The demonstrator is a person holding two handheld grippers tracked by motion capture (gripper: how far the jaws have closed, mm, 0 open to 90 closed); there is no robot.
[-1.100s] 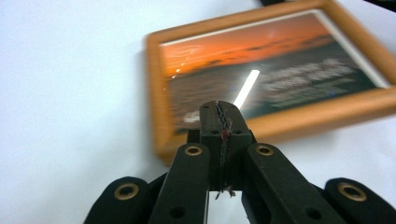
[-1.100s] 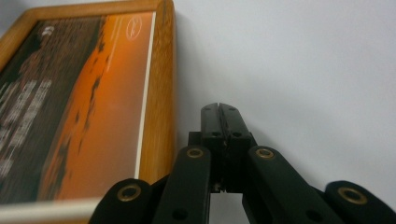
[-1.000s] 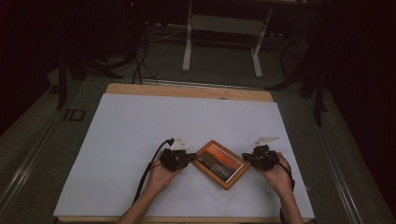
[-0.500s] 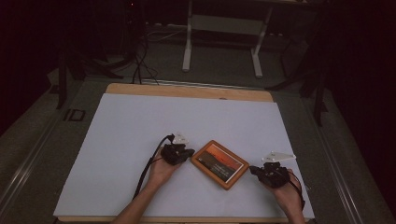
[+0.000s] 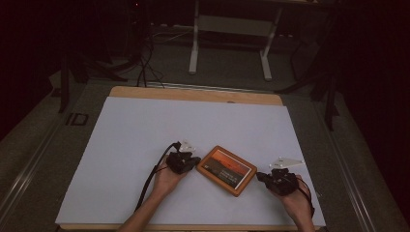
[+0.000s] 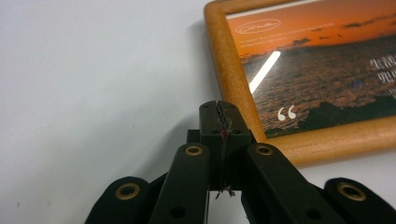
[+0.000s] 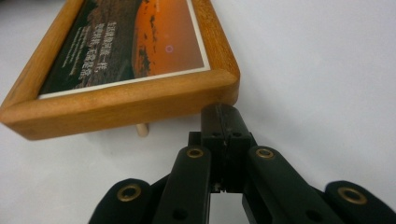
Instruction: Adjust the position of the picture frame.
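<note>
frame between two closed grippers

frame [image 5: 226, 169] of wood lies face up on the white sheet [image 5: 145, 135], propped slightly by a peg. our left gripper [image 6: 219, 109] is pressed shut, empty, tips against its corner; our right gripper [image 7: 223, 116], also shut and empty, sits just off the opposite corner, perhaps to nudge it.

High view dim; room beyond the white table sheet [image 5: 145, 145] falls to near black, corners darkest. Sheet evenly lit, slightly soft overall. Left gripper [image 6: 218, 108] view bright: a white glare streak on the framed picture [image 6: 322, 70] just beyond the closed jaws; linkage nearest the lens blurred. Right gripper [image 7: 223, 112] view: frame lifted, soft shadow beneath, far edge out of focus.
</note>
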